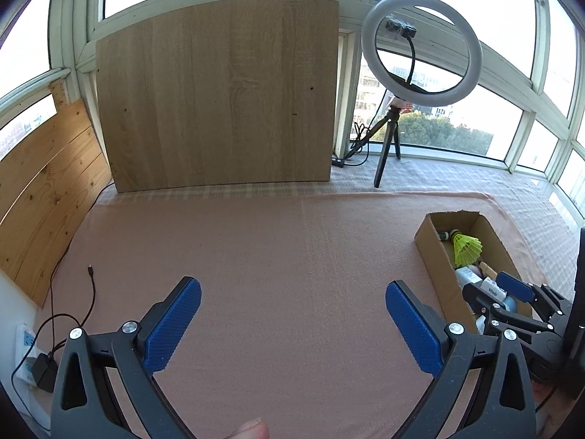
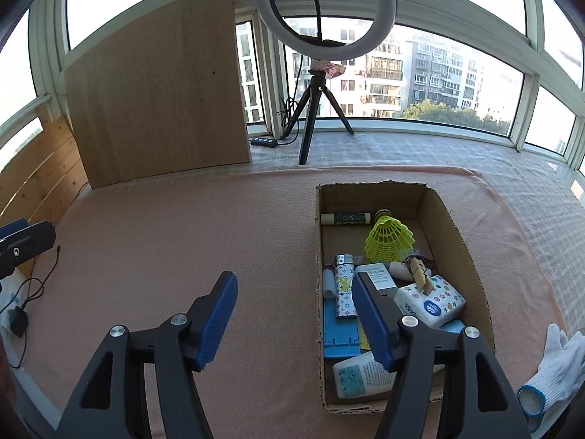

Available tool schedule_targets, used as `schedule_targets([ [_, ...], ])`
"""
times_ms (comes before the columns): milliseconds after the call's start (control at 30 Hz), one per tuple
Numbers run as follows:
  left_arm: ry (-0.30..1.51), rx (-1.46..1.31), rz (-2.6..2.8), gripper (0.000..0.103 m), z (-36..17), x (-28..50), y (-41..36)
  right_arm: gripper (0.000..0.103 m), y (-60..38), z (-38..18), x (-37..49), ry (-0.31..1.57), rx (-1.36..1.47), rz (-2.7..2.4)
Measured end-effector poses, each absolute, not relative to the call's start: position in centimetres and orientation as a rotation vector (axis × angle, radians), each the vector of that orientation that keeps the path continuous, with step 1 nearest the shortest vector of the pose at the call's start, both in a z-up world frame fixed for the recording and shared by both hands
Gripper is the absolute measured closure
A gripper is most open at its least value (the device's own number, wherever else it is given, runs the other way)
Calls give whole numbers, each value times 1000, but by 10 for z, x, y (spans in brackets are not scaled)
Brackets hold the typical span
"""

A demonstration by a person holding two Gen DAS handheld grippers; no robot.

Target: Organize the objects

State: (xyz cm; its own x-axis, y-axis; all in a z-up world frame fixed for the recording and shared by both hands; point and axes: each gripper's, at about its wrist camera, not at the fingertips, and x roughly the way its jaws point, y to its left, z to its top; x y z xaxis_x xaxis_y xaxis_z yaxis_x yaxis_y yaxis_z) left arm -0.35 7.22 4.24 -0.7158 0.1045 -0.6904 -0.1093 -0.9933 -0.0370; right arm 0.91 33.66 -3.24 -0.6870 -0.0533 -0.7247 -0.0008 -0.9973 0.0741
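Objects lay gathered in the cardboard box [image 2: 453,226] on the pink cloth [image 2: 182,226] over the table: a yellow shuttlecock [image 2: 389,237] toward the far end, a patterned lighter [image 2: 344,285] and a tissue pack [image 2: 431,301] nearer. The right claw [image 2: 292,314] was spread wide and held nothing, one finger over the cloth, the other above the box. The left claw [image 1: 292,323] was likewise agape and empty over bare cloth, left of the box.
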Motion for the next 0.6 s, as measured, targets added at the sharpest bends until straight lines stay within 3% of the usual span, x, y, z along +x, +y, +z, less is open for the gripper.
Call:
schedule_targets([
  [100,-8,-1132,2840,1,41,3,49,35,307,-33,6,-138,1248,-2806],
  [600,-47,-1192,2854,1,-28,20,-38,35,228,-43,22,71,1372,-2760],
])
